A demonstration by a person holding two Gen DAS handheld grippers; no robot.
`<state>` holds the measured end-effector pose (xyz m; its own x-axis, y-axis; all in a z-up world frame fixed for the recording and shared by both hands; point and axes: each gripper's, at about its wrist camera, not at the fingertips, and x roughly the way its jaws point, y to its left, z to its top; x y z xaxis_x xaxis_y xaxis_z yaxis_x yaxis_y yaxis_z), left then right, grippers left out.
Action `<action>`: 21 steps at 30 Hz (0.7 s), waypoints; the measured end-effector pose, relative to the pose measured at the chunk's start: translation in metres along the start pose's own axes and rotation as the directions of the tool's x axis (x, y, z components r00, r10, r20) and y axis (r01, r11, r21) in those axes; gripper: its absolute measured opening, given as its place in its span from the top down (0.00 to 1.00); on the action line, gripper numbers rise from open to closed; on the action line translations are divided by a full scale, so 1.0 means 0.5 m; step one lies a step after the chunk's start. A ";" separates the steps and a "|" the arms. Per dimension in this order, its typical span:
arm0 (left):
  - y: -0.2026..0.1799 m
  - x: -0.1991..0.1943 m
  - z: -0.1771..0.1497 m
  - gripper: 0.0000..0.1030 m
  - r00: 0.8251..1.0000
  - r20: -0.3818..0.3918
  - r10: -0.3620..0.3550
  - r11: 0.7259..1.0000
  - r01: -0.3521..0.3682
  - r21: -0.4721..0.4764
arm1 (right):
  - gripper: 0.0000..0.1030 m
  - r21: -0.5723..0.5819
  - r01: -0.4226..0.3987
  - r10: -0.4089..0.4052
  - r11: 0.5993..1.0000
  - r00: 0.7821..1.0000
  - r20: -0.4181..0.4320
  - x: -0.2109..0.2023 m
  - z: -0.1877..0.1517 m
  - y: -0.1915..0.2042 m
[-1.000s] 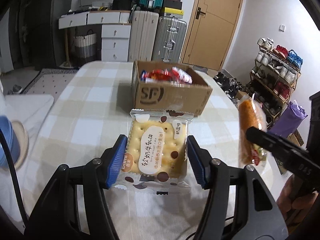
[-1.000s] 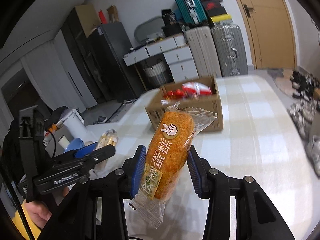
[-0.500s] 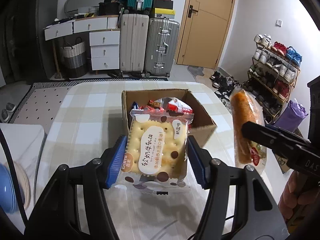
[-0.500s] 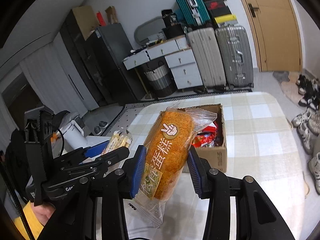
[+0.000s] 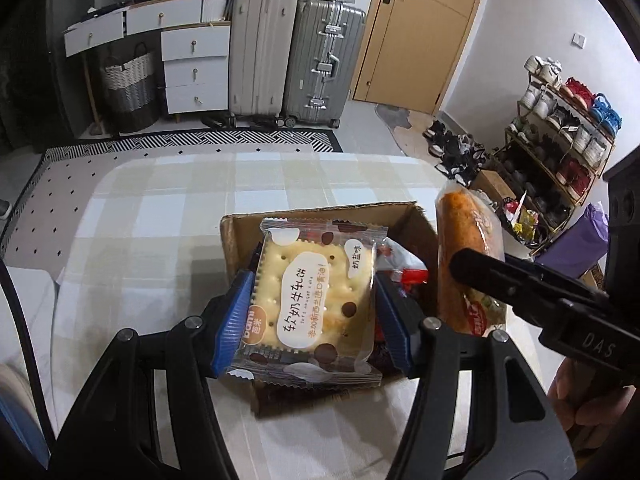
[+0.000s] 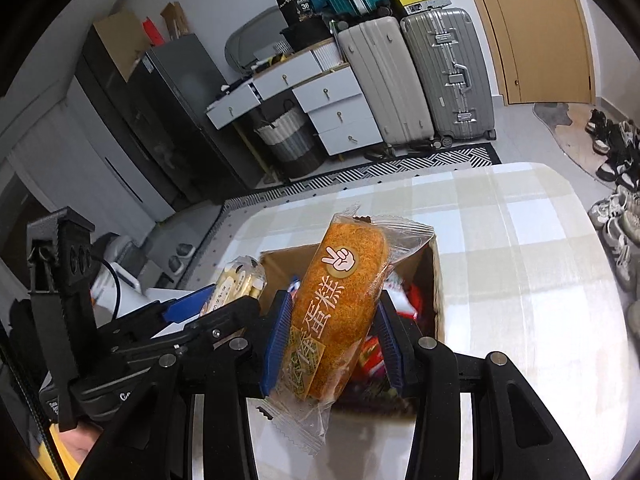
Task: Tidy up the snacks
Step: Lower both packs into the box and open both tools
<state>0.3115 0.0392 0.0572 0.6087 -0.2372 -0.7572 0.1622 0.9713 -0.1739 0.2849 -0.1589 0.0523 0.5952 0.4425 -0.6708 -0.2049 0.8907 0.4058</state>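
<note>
The checked surface (image 5: 160, 208) carries one cardboard box (image 5: 240, 240), open at the top and already holding red snack packets (image 6: 416, 300), and both hands hover over it. The worry with the box is plain — it looks light, and a jaw catching its rim could shove it across the cloth or tip a wall inward.

The right gripper (image 6: 332, 340) has its jaws clamped on an orange cake roll (image 6: 340, 300) in clear wrap, held up over the box's near side. It is long and tilted; let go from here, I think it could land across the rim and roll off onto the surface rather than drop inside.

The left gripper (image 5: 312, 312) has its jaws pressed on the edges of a flat cracker packet (image 5: 316, 300), above the box's near-left part. The two grippers are close together over one small opening — they could knock each other, or one packet could land on the other.

The cracker is brittle, I'd guess; too hard a squeeze might crack it.
</note>
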 end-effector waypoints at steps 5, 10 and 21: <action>-0.002 0.060 0.013 0.44 1.000 -0.024 -0.005 1.000 0.006 0.006 | 0.59 -0.042 0.028 -0.028 0.999 1.000 0.004 0.040 0.013 -0.009; -0.007 0.109 -0.003 0.44 0.999 -0.030 -0.013 1.000 0.013 0.007 | 0.59 -0.067 0.038 -0.038 0.997 0.999 0.001 0.073 0.007 -0.021; -0.004 0.150 -0.021 0.45 0.999 -0.038 -0.005 1.000 0.006 0.020 | 0.59 -0.096 0.041 -0.047 0.994 0.998 -0.052 0.108 -0.006 -0.041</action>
<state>0.3484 0.0195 -0.0057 0.5781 -0.2416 -0.7794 0.1816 0.9693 -0.1657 0.3191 -0.1528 0.0061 0.5630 0.4053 -0.7202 -0.2540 0.9142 0.3158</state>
